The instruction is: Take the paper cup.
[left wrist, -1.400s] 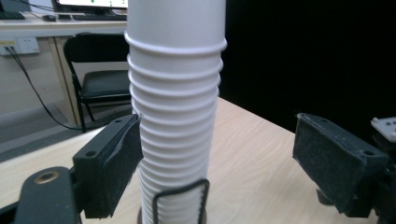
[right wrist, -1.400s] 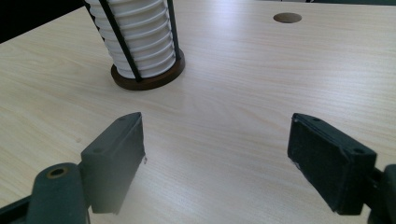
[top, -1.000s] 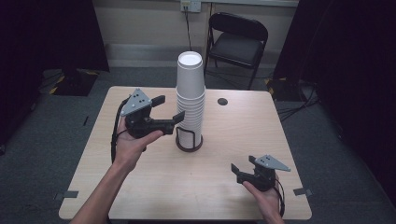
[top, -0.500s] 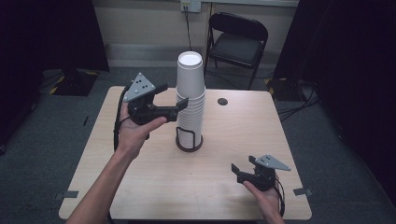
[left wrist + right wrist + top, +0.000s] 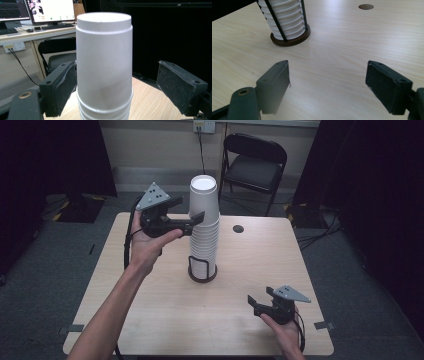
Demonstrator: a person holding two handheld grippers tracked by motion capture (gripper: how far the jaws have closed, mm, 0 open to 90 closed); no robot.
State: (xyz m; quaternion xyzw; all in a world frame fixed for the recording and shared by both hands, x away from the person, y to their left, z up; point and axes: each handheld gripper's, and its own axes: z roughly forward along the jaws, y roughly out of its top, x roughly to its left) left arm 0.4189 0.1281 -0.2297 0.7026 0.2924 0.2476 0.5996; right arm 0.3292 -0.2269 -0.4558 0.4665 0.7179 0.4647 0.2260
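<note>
White paper cups (image 5: 204, 227), tall nested upright stack

Cup stack (image 5: 204, 227) mid-table (image 5: 150, 320), perhaps in holder (image 5: 202, 270).

The tall stack of white ribbed paper cups (image 5: 284, 21) is cut off by the top edge in the right gripper view, leaving just its lowest rims in the round dark wooden holder with black wire uprights (image 5: 290, 38). In the left gripper view the stack (image 5: 103, 67) runs off the bottom edge, hiding its base and much of the pale wood table (image 5: 150, 102). Whether the left pad touches the top cup cannot be told. The monitor text there is unreadable.
</note>
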